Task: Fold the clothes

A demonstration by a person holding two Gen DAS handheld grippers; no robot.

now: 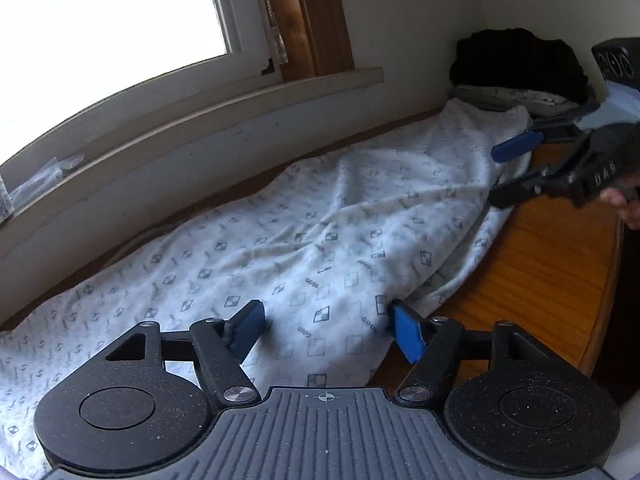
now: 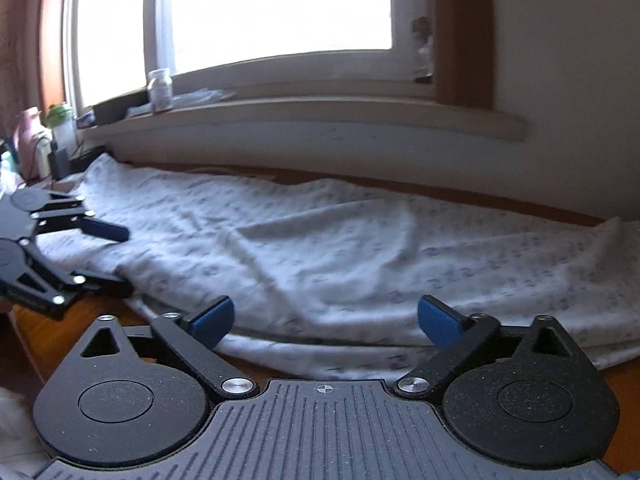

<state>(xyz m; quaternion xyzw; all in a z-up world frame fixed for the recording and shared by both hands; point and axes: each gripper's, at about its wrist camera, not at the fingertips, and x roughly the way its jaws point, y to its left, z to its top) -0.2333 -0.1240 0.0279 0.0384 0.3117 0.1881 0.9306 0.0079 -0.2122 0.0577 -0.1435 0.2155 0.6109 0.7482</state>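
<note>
soft printed white garment (image 1: 304, 240) | wood table (image 1: 540, 272) | both grippers' jaws wide

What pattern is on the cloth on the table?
The cloth is white with small dark squares and tiny words; the left wrist view shows it best.

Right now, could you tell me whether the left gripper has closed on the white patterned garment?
No, the left gripper is open, its blue pads spread apart over the white patterned garment without pinching it.
</note>
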